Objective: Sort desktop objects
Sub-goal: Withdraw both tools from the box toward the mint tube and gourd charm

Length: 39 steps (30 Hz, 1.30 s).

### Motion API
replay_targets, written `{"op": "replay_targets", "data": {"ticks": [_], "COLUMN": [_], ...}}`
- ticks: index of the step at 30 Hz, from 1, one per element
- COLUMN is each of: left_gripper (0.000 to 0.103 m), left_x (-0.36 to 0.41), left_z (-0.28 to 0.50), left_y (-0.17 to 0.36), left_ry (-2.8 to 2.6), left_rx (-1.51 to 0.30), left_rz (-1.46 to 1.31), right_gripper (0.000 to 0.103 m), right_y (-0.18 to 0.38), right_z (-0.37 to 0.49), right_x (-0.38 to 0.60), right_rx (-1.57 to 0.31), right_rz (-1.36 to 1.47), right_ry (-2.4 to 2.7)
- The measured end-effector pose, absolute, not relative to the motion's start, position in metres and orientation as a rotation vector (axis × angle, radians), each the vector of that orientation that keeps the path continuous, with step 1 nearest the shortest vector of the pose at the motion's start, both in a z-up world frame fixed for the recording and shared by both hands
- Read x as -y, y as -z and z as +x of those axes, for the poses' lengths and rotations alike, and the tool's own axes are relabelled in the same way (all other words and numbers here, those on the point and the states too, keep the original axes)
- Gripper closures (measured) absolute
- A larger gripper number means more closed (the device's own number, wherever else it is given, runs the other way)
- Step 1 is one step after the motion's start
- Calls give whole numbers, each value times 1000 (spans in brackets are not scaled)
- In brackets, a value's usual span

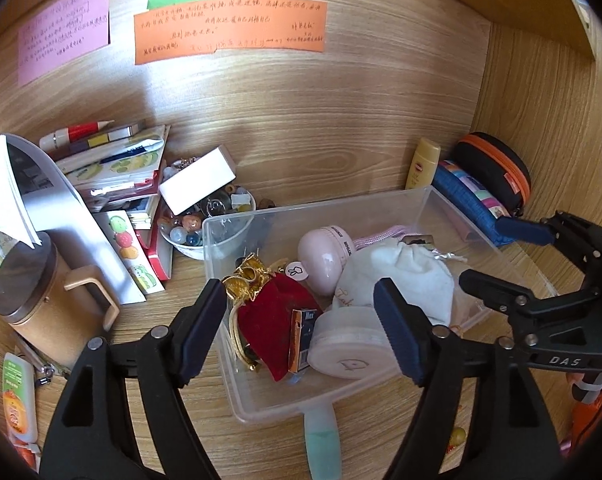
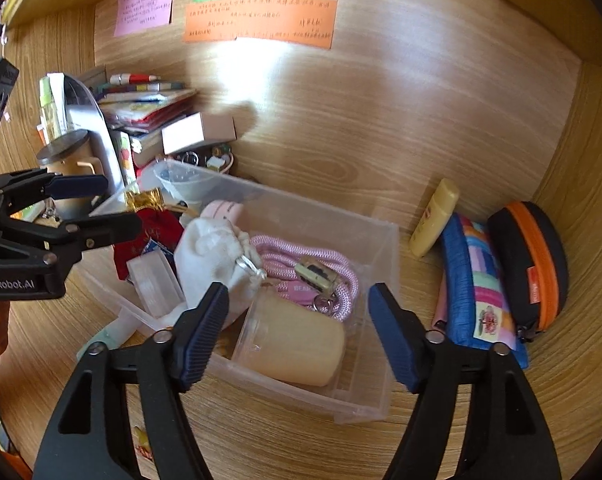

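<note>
A clear plastic bin [image 2: 385,248] sits on the wooden desk, crammed with a white drawstring pouch [image 2: 213,252], a red velvet pouch [image 1: 273,312], pink cord [image 2: 301,256] and a pale yellow cup [image 2: 301,344] lying on its side. The left gripper [image 1: 301,328] and right gripper [image 2: 297,336] both hover over it with jaws apart, holding nothing. "GenRobot.AI" and "DAS" show on the gripper bodies.

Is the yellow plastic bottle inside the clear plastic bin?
No, the yellow plastic bottle leans against the wooden back wall outside the clear plastic bin, beside the blue fabric pouch.
</note>
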<state>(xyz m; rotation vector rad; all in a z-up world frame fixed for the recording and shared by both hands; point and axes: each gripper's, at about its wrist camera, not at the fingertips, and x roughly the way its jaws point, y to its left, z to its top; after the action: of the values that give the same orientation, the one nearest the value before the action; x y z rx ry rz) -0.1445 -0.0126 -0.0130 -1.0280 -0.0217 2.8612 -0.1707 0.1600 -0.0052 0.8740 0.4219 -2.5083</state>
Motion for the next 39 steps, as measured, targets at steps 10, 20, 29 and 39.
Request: {"op": "replay_targets", "data": {"ticks": [10,20,29,39], "left_gripper": [15,10,10,7], "left_x": [12,12,14,19], "left_z": [-122,-95,-73,-60], "left_y": [5,9,23,54], "left_ry": [-2884,-2898,-2893,-2841], "left_rx": [-5,-32,-32,24], "left_rz": [-993,-1019,-1075,-1201], "right_gripper": [19,16,12,10], "right_y": [-5,-5,10,44], "right_z": [-153,-121,-93,-73], "right_x": [-167,-175,-178,-171], "right_rx": [-397,-393,-388,-401], "right_rz": [839,830,863,957], "right_ry": [2546,2551,2526,2456]}}
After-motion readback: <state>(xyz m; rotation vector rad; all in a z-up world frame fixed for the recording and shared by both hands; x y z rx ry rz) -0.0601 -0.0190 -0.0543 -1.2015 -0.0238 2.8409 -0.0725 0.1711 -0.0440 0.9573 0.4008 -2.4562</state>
